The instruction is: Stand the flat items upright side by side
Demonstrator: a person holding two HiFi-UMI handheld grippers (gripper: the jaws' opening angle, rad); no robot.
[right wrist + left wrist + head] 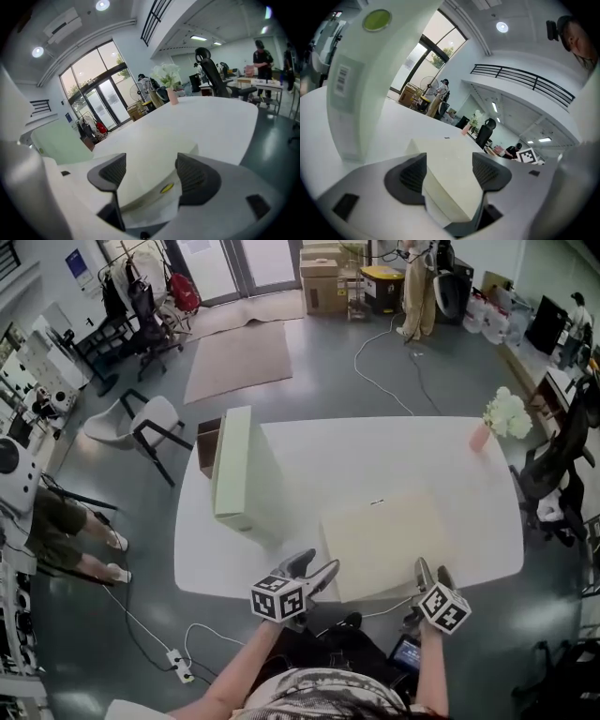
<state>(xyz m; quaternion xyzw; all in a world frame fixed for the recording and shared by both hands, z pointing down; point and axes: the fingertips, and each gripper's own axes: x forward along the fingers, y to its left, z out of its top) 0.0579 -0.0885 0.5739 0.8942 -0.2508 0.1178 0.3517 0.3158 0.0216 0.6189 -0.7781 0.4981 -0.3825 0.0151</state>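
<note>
Flower vase (481, 435) on table's (375, 451) far corner.

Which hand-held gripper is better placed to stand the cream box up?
Probably left: the left hand-held gripper straddles the cream box at the corner nearest the green box; the right hand-held gripper is farther.

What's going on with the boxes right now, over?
Left gripper and right gripper open at near edge of cream box. It lies flat; green box stands upright to its left. Nothing blocking.
</note>
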